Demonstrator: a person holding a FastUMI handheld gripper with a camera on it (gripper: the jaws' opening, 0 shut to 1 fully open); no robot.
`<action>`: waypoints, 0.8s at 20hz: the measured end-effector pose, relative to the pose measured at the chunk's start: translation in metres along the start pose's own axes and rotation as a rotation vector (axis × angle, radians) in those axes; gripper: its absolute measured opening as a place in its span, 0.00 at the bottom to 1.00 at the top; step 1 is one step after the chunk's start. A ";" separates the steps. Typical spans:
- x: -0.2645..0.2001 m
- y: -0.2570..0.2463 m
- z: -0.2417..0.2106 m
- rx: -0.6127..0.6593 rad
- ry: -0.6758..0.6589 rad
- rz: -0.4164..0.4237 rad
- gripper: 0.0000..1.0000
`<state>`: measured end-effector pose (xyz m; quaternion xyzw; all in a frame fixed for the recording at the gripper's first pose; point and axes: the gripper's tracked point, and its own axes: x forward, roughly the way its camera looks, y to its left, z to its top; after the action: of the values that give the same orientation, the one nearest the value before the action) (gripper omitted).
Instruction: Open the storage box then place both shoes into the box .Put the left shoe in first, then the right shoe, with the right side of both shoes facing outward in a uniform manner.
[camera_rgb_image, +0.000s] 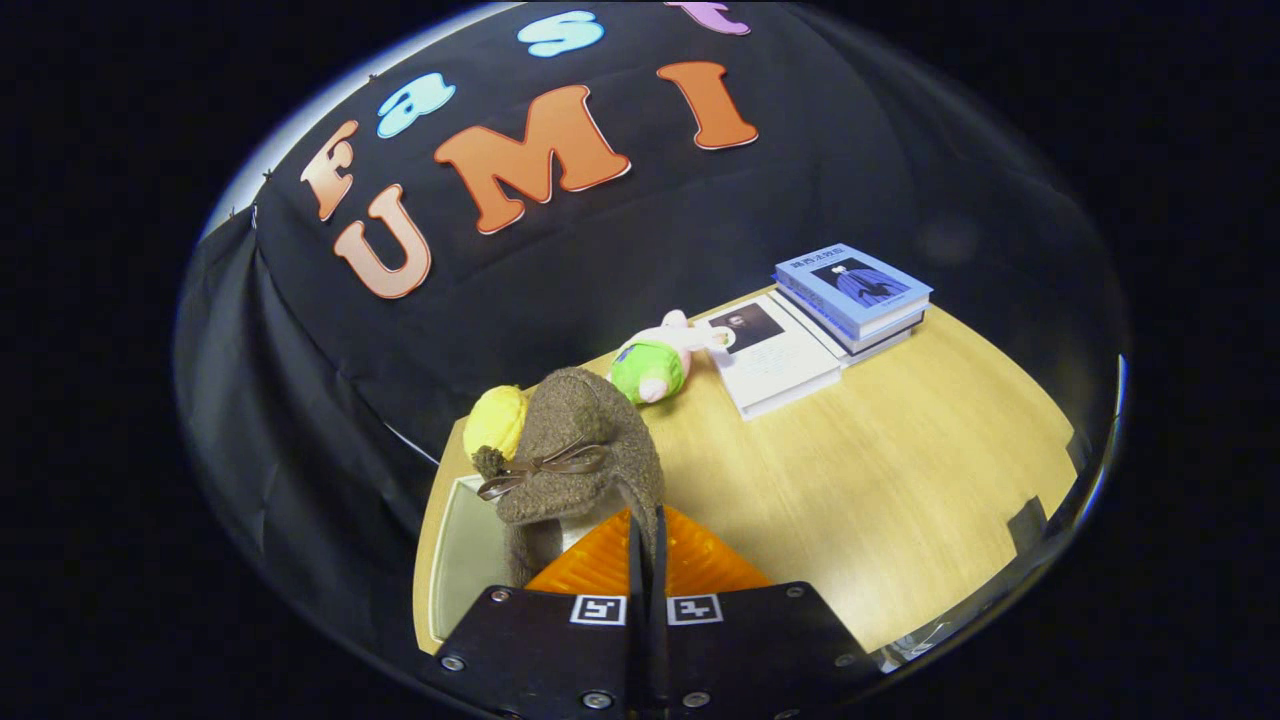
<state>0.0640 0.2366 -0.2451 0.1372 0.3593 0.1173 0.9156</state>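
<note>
The brown woolly shoe with a leather bow (580, 450) hangs just ahead of the gripper (647, 560), whose orange fingers (590, 570) are pressed together on its rim; beneath lies the clear storage box (465, 560) on the wooden worktop (880, 480); plush toys and books beyond.

You're working in a staged recording booth, not a lived-in room: black cloth (300, 400) drapes behind a bare wooden table (900, 470), dressed with stacked books (852, 295), a plush toy (655, 365) and a yellow plush (497, 420).
</note>
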 end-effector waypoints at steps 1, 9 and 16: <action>-0.001 0.010 -0.002 -0.001 -0.001 0.005 0.01; 0.019 0.062 -0.044 -0.020 0.063 0.012 0.01; 0.041 0.074 -0.073 -0.031 0.109 -0.004 0.08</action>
<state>0.0342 0.3309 -0.2974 0.1155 0.4070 0.1282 0.8970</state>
